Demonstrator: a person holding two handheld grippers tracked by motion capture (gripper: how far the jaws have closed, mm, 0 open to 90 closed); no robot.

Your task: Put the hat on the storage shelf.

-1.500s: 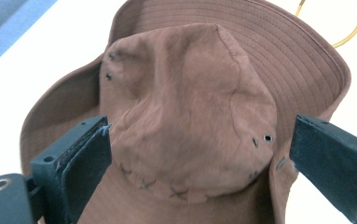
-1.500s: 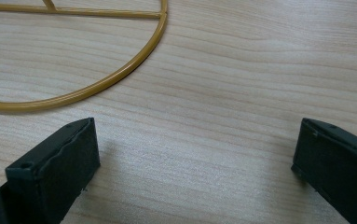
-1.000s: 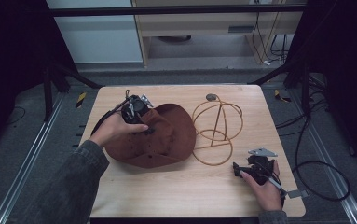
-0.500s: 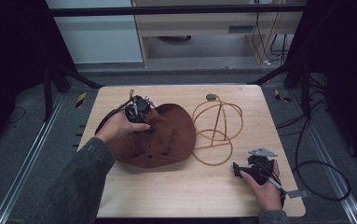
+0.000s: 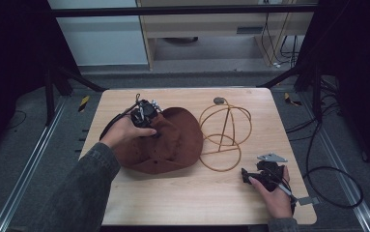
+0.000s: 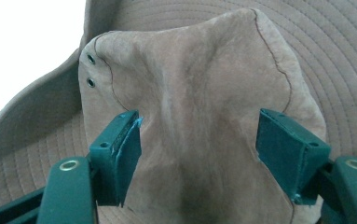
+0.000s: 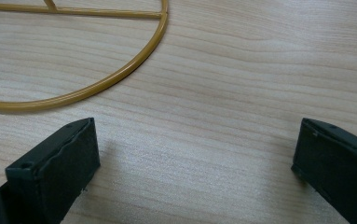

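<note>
1. Landmark: the brown hat (image 5: 165, 142) lies flat on the wooden table (image 5: 187, 203), left of the table's middle, brim spread out and crown up.
2. The wire hat stand (image 5: 223, 137), a gold-coloured frame of hoops with an upright rod, stands just beside the hat on its right. The stand's base ring touches or nearly touches the brim edge; which one cannot be told from the high view.
3. The left gripper (image 5: 144, 116) sits over the far-left part of the hat, held by the person's left hand (image 5: 124, 133), which rests on the brim.
4. In the left gripper view, the left gripper (image 6: 199, 140) has its jaws spread wide, one on each side of the hat (image 6: 190, 107) crown. The crown fabric rises between them. The left jaw's tip lies against the crown's side; the right jaw stands at the crown's edge. The fabric is not pinched.
5. Two small metal eyelets (image 6: 91, 70) show on the crown's upper left, above the left jaw.
6. The right gripper (image 5: 257, 176) rests on the table well to the right of the hat, near the table's front edge, held by the right hand (image 5: 274, 198).
7. In the right gripper view, the right gripper (image 7: 195, 158) has its jaws wide apart with only bare table (image 7: 241, 84) between them. The base ring of the hat stand (image 7: 97, 84) curves past just beyond the left jaw, apart from it.
</note>
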